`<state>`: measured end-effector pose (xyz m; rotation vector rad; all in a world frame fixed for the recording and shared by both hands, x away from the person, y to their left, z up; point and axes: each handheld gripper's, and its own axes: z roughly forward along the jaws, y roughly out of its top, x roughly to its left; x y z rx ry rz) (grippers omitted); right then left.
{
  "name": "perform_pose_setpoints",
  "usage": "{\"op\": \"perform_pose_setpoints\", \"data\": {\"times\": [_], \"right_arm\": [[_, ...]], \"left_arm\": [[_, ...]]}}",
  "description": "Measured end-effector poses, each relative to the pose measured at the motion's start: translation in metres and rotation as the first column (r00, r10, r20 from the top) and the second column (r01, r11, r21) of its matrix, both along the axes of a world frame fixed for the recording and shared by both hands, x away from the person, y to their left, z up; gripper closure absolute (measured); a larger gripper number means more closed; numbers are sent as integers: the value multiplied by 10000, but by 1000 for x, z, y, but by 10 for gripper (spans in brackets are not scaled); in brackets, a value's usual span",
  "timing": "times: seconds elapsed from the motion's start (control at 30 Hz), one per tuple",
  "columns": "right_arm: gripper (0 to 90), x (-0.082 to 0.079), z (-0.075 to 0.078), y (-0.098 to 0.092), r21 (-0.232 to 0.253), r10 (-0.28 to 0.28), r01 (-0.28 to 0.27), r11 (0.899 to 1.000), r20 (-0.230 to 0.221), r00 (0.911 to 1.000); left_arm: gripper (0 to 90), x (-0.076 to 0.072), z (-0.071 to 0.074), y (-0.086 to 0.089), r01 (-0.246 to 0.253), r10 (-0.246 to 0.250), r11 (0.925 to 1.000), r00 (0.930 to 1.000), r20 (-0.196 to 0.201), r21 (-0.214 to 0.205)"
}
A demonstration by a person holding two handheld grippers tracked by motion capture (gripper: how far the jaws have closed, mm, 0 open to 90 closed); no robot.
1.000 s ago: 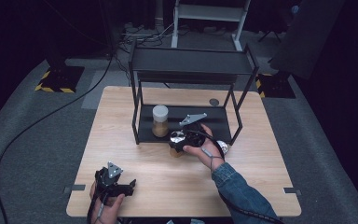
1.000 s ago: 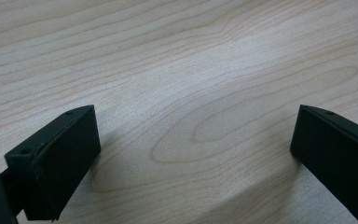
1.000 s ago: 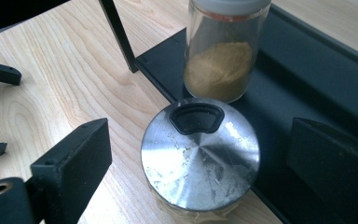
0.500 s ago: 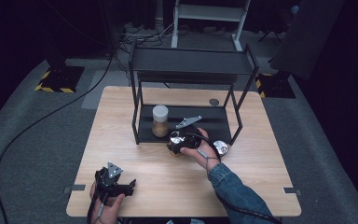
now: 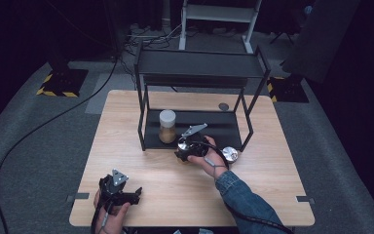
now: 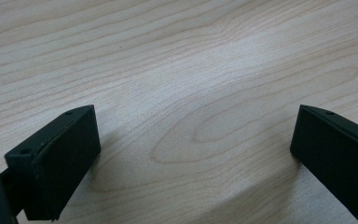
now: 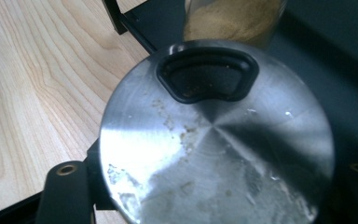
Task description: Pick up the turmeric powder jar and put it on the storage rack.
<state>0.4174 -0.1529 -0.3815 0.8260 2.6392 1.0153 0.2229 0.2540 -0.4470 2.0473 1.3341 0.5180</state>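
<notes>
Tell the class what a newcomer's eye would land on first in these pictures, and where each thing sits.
First, the black two-tier rack standing at the far middle of the wooden table, with a jar of tan powder on its lower shelf. Next, the right gripper at the rack's front edge, clamped on a round steel lid with a dark pour opening. The left gripper rests open near the table's front left.

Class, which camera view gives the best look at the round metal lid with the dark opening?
The right gripper view: the metal lid appears large, showing its brushed surface, crumbs and dark pour opening. In the high view, the right tool covers that spot, so the lid cannot be made out. The left gripper view faces bare table.
</notes>
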Motion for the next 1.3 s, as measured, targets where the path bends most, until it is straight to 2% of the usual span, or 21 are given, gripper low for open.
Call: {"op": "perform_pose_setpoints", "data": {"times": [0.3,0.4,0.47,0.73,1.17,1.3], "right_arm": [[313,-1,6,2,-82,6,-5,10000,110,9999],[314,-1,14,1,26,79,-79,10000,82,9999],[314,-1,20,2,-29,108,-107,9999,216,9997],[314,2,40,2,33,-29,28,10000,329,9995],[314,18,52,7,17,-486,486,9988,397,9980],[314,28,55,7,-16,-781,782,9969,457,9959]], "left_arm": [[14,0,0,0,8,-8,10000,10000,-4,-6],[13,0,0,0,-8,8,10000,10000,12,-21],[13,0,0,0,-9,9,10000,10000,11,-21],[13,0,0,0,-6,6,10000,10000,10,-14],[13,0,0,0,-13,13,10000,10000,12,-21],[13,0,0,0,-32,32,10000,10000,8,-17]]}}
